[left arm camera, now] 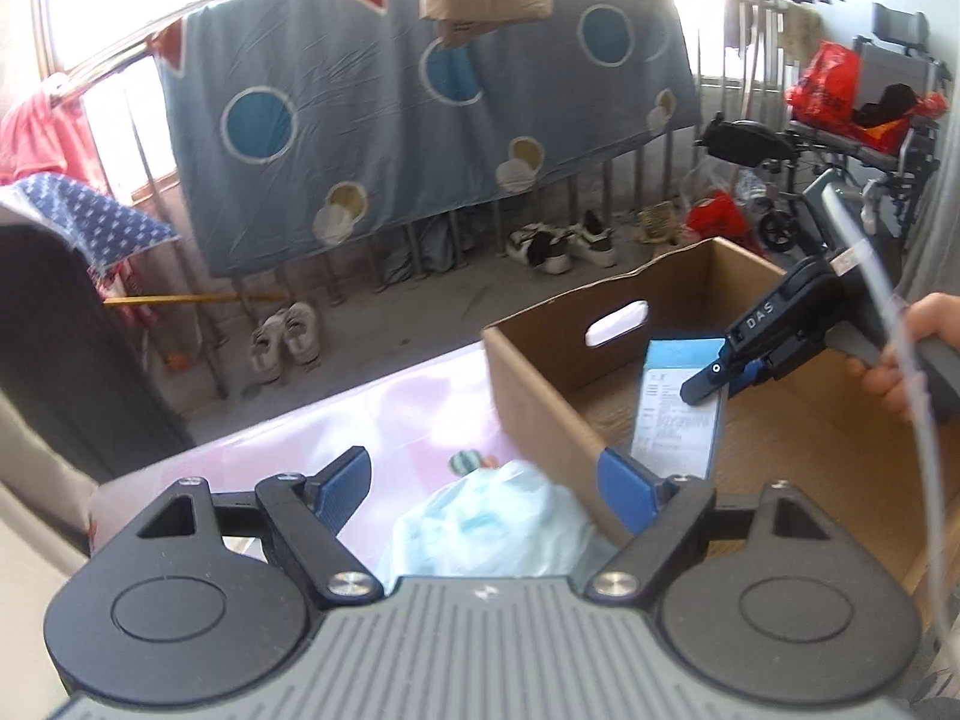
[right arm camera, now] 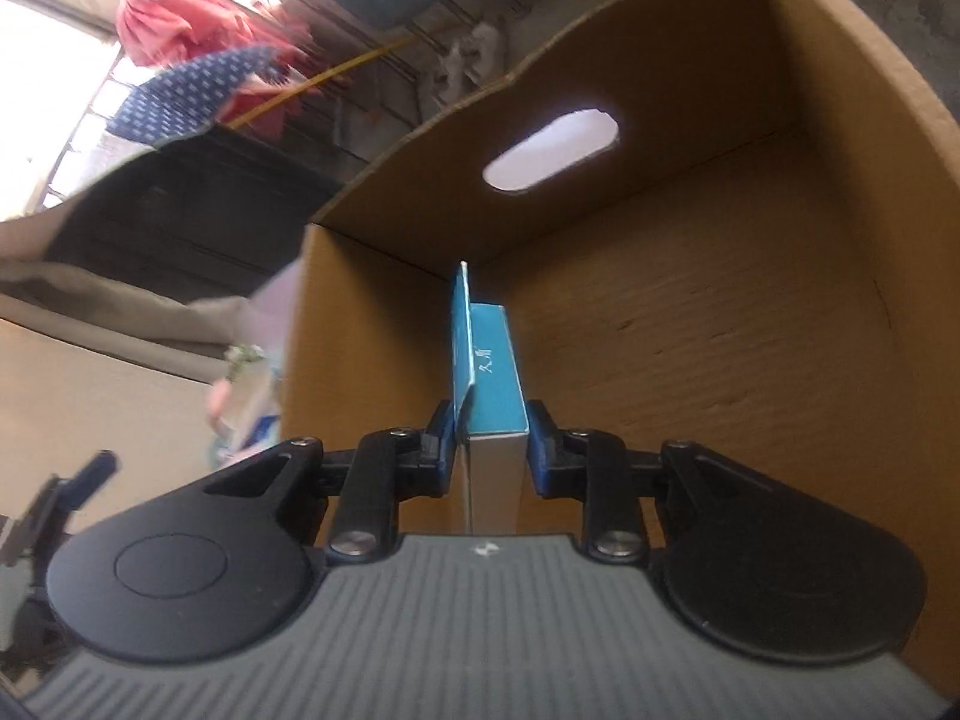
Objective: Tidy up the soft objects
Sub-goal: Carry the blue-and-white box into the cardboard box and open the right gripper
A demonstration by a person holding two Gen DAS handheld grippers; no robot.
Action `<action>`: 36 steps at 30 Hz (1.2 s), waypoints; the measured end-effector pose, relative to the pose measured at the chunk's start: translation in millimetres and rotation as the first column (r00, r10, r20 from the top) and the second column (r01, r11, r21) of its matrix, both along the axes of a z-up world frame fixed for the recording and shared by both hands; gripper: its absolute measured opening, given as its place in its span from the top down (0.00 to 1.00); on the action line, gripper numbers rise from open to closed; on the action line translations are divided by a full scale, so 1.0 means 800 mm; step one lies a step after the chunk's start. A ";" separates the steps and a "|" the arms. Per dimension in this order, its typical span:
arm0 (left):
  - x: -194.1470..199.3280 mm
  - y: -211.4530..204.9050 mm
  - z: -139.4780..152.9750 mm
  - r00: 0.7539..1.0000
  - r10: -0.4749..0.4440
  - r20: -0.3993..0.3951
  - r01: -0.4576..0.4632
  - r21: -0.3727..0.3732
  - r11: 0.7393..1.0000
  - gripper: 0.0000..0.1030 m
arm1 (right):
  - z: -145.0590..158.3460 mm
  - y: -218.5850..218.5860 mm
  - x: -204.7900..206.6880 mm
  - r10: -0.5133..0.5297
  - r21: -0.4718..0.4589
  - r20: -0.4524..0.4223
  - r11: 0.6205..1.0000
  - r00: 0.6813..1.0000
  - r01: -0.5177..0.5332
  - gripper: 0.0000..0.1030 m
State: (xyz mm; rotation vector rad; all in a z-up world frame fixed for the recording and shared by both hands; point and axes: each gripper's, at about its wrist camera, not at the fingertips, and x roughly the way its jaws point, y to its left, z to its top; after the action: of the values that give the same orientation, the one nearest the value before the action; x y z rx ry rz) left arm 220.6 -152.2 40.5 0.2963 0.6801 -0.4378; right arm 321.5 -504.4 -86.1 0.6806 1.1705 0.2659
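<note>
Two grippers are in my view: my right gripper point(right arm camera: 487, 441) is clamped on a blue box point(right arm camera: 492, 372), holding it inside the carton point(right arm camera: 750, 312), near the wall with the handle slot point(right arm camera: 551, 150). My left gripper point(left arm camera: 489, 480) hangs with jaws wide apart over a pale bag point(left arm camera: 498, 522) on the table point(left arm camera: 384, 408), just beside the carton

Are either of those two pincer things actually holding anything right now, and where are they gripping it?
The right tool holds a slim blue box by its near end, inside the cardboard box. The left tool stands open above a pale plastic-wrapped pack, holding nothing.
</note>
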 end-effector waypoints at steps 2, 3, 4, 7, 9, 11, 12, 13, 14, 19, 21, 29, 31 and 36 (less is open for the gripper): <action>-0.006 0.013 0.000 1.000 0.027 -0.005 -0.027 -0.005 1.000 0.16 | -0.012 0.005 0.022 0.008 -0.073 0.003 0.997 1.000 -0.007 0.70; -0.005 0.020 -0.001 0.999 0.039 -0.004 -0.039 -0.007 0.999 0.15 | -0.017 0.008 0.031 0.006 -0.090 0.006 0.996 1.000 -0.006 0.69; -0.008 0.026 0.001 0.999 0.053 -0.003 -0.053 -0.009 0.999 0.15 | -0.023 0.011 0.040 0.000 -0.103 0.005 0.995 1.000 0.000 0.68; -0.012 0.041 0.001 0.997 0.078 -0.006 -0.078 -0.021 0.997 0.14 | -0.036 0.027 0.055 0.006 -0.167 0.021 0.986 1.000 -0.002 0.62; -0.017 0.051 -0.001 0.996 0.092 -0.008 -0.092 -0.031 0.995 0.12 | -0.043 0.041 0.069 0.006 -0.259 0.022 0.966 1.000 0.000 0.53; -0.023 0.060 -0.005 0.995 0.103 -0.011 -0.104 -0.032 0.994 0.12 | -0.044 0.054 0.066 -0.001 -0.336 0.015 0.942 1.000 0.006 0.48; -0.025 0.064 -0.006 0.994 0.109 -0.014 -0.109 -0.035 0.993 0.12 | -0.044 0.058 0.064 -0.003 -0.334 0.018 0.942 1.000 0.009 0.47; -0.030 0.067 -0.007 0.993 0.114 -0.019 -0.115 -0.041 0.993 0.12 | -0.042 0.058 0.059 -0.013 -0.316 0.023 0.948 1.000 0.020 0.47; -0.033 0.073 -0.008 0.993 0.118 -0.024 -0.119 -0.051 0.992 0.12 | -0.041 0.057 0.053 -0.028 -0.299 0.017 0.954 0.999 0.032 0.47; -0.051 0.103 -0.017 0.988 0.145 -0.053 -0.149 -0.089 0.985 0.12 | -0.044 0.065 0.047 -0.044 -0.263 -0.025 0.964 0.999 0.036 0.57; -0.059 0.112 -0.023 0.985 0.159 -0.060 -0.164 -0.089 0.982 0.12 | -0.044 0.074 0.055 -0.046 -0.246 -0.022 0.968 0.999 0.039 0.64; -0.082 0.140 -0.047 0.971 0.217 -0.098 -0.225 -0.076 0.971 0.12 | -0.058 0.116 0.100 -0.079 -0.214 0.041 0.973 0.996 0.086 0.70; -0.088 0.145 -0.054 0.970 0.219 -0.104 -0.227 -0.073 0.971 0.12 | -0.060 0.124 0.108 -0.072 -0.220 0.064 0.972 0.995 0.084 0.70; -0.100 0.148 -0.058 0.968 0.228 -0.101 -0.235 -0.067 0.970 0.12 | -0.061 0.139 0.117 -0.054 -0.232 0.099 0.970 0.994 0.076 0.70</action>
State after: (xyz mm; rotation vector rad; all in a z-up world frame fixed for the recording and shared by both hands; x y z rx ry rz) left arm 140.9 -33.5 -6.2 0.1198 0.7764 -0.2549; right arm 415.4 -393.6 -135.0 0.4919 1.0693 0.0989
